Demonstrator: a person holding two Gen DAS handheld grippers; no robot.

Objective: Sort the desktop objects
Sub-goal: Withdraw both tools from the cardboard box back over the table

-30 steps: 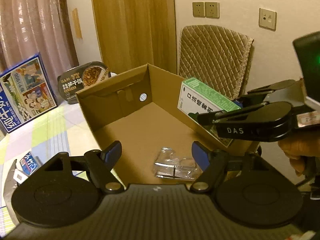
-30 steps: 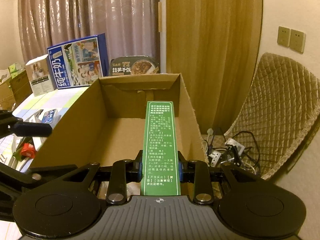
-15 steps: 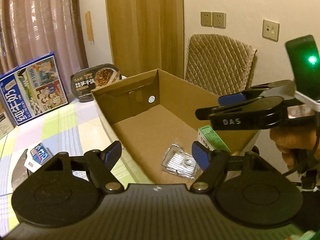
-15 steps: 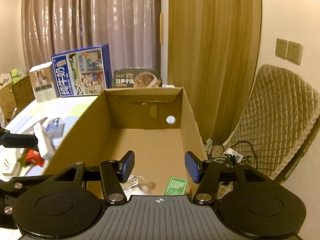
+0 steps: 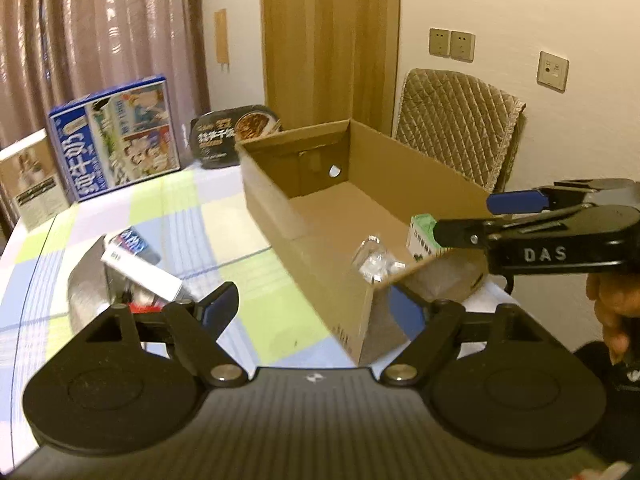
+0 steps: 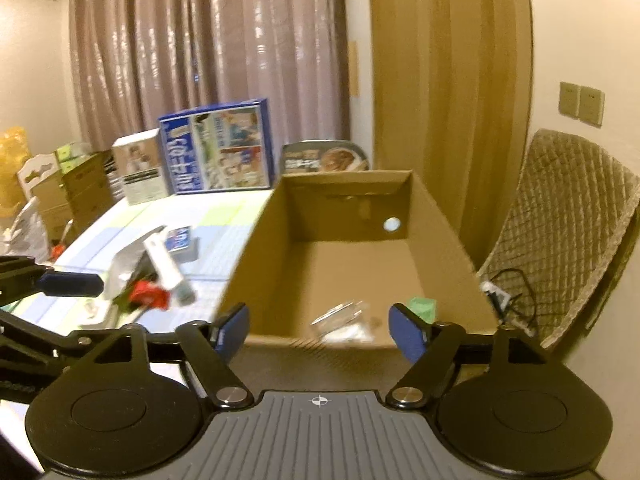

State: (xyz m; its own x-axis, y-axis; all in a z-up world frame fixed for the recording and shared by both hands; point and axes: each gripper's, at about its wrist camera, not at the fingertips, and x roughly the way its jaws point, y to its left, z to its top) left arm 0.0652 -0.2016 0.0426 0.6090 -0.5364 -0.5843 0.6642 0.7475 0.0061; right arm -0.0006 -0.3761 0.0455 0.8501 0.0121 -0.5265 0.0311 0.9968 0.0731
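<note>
A second ago my right tongs (image 6: 319, 334) pinched a green box (image 6: 420, 307) above the cardboard box (image 6: 256, 256). Now that green box lies inside, at the near right corner of the floor, just beside a clear plastic packet (image 6: 344, 320). I judge this item sorted.

My right tongs have just been opening; the jaws stand wide with nothing between them and touch nothing, and they sit just short of the box's near wall.

My left tongs (image 5: 310, 312) have opened a little further too. They are wide apart and empty, above the checked tablecloth (image 5: 224, 216) at the box's near left corner.

Both views have pulled back from the box. To its left, a pile of unsorted things (image 5: 136, 264) waits on the table: a white carton, a small blue pack, something red. I expect one of these is next.
</note>
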